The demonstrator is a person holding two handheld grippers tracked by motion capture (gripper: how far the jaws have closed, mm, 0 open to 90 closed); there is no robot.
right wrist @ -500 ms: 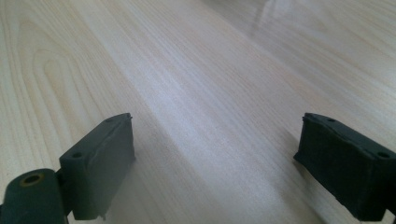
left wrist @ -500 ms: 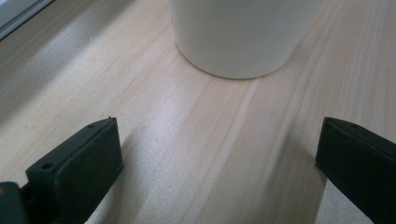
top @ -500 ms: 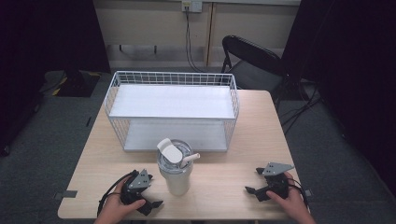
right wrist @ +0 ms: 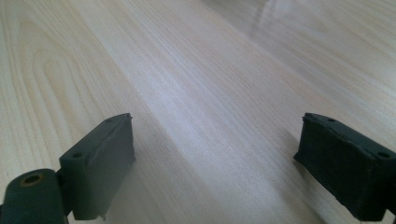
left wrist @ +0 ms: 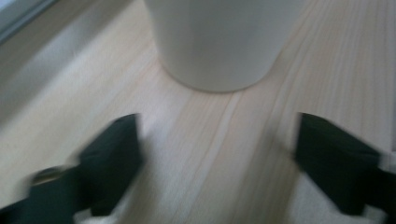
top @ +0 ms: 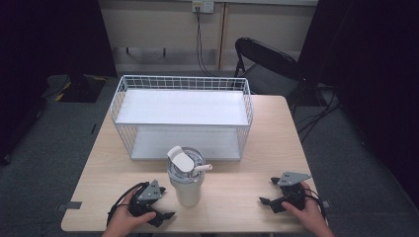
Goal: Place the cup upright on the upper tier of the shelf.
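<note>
While facing the tumbler [left wrist: 219, 42], left gripper [left wrist: 217, 154] jaws wide apart, nothing between.

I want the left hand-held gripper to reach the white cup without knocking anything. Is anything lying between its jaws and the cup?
Nothing visible is in the way. In the left gripper view only bare table lies between the left hand-held gripper, whose jaws stand apart, and the base of the cup, which stands straight ahead.
</note>
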